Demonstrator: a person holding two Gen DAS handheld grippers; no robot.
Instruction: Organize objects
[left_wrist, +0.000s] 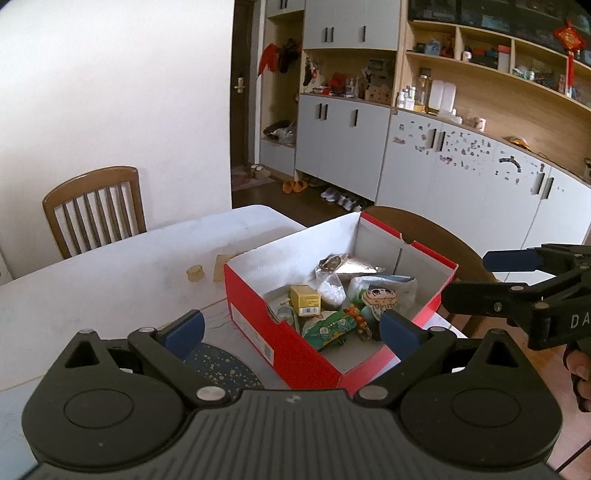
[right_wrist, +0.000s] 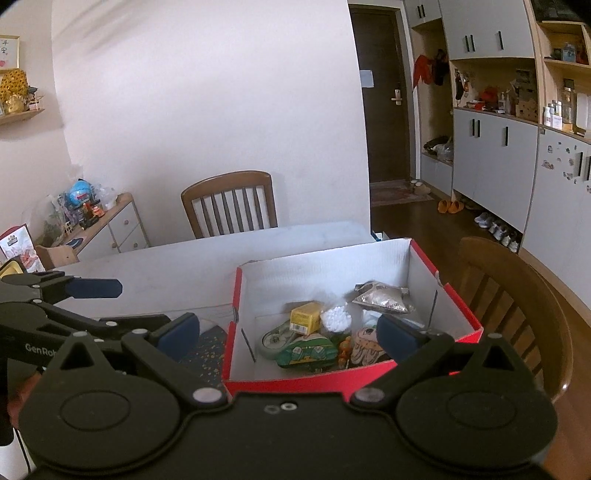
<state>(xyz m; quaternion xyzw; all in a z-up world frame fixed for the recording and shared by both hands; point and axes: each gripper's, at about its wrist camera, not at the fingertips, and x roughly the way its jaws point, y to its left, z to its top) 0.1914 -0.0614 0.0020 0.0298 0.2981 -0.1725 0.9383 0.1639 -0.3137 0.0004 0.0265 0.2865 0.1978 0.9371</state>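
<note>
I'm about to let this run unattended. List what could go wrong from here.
1. The red box sits near the table edge beside a chair; a nudge from either open gripper could push it off.
2. Items are heaped loosely: the silver pouch leans on others, so reaching in may topple it.
3. The small cap on the table lies outside the box and could be missed.

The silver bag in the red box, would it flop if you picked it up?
Probably yes. The silver bag looks crinkled and soft, so it would likely sag and crackle. It seems thin and lies tilted on other packets in the red box, so it is probably light.
</note>
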